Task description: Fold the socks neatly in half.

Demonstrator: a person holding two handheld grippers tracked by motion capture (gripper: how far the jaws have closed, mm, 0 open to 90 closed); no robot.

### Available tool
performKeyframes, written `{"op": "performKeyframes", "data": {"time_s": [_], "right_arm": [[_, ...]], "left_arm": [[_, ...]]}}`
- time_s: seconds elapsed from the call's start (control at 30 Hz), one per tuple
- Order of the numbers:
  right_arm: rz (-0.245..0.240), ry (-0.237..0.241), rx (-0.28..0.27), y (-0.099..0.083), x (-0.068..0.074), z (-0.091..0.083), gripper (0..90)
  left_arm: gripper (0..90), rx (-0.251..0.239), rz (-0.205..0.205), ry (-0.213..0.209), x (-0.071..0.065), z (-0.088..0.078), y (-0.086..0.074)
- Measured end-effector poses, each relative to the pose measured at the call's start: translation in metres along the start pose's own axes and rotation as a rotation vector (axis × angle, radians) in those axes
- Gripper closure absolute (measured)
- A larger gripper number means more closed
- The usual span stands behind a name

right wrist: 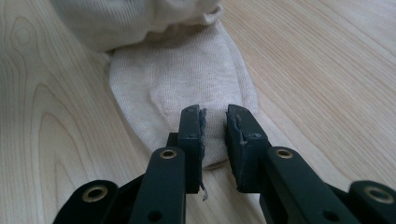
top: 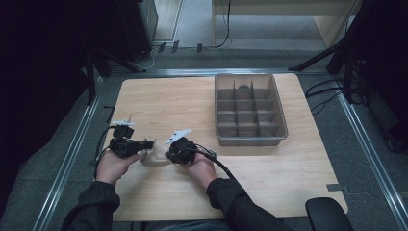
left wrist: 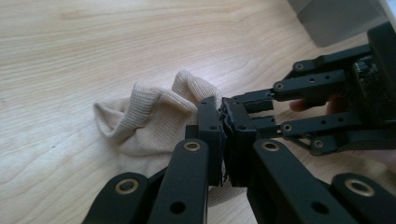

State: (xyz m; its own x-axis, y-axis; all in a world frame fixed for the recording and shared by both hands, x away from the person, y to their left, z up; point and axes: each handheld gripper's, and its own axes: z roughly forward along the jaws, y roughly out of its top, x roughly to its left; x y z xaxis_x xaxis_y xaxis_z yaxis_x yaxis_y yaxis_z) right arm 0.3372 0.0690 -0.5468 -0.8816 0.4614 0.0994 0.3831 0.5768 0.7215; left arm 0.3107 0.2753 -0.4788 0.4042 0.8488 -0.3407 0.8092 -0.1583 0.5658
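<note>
A cream sock (top: 155, 158) lies crumpled on the wooden table (top: 168, 96) between my two grippers. My left gripper (top: 150, 143) points right, its jaws pressed together at the sock's ribbed cuff. In the left gripper view the cuff (left wrist: 140, 116) rises in folds to the tips of my left gripper (left wrist: 223, 116), and the right gripper (left wrist: 243, 109) reaches in from the right, tip to tip. In the right gripper view my right gripper (right wrist: 215, 116) stands a little open over the toe end of the sock (right wrist: 187, 70), a narrow gap between its pads.
A grey divided tray (top: 250, 140) stands at the back right of the table, with a small dark item in a far compartment. Bare wood runs in front of the tray and to the right of the hands. A black chair part (top: 327, 214) sits at the front right corner.
</note>
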Motion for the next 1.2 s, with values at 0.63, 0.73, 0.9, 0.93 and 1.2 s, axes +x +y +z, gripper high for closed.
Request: {"op": "performKeyframes", "data": {"time_s": [0.63, 0.73, 0.9, 0.93, 1.2], "right_arm": [[0.022, 0.033, -0.024, 0.008, 0.004, 0.007, 72.3], [0.021, 0.034, -0.029, 0.007, 0.004, -0.002, 74.9], [0.030, 0.029, -0.038, 0.004, 0.000, -0.017, 75.7], [0.033, 0.028, -0.038, 0.004, -0.001, -0.019, 75.7], [0.051, 0.014, -0.038, -0.001, -0.009, -0.028, 75.6]], "left_arm": [[86.4, 0.086, 0.045, 0.007, -0.002, 0.034, -0.003], [86.1, 0.096, 0.047, 0.009, 0.000, 0.039, -0.004], [85.9, 0.109, 0.044, 0.009, 0.004, 0.046, -0.005], [85.8, 0.112, 0.043, 0.007, 0.004, 0.048, -0.006], [84.9, 0.101, 0.047, 0.012, 0.008, 0.051, -0.007]]}}
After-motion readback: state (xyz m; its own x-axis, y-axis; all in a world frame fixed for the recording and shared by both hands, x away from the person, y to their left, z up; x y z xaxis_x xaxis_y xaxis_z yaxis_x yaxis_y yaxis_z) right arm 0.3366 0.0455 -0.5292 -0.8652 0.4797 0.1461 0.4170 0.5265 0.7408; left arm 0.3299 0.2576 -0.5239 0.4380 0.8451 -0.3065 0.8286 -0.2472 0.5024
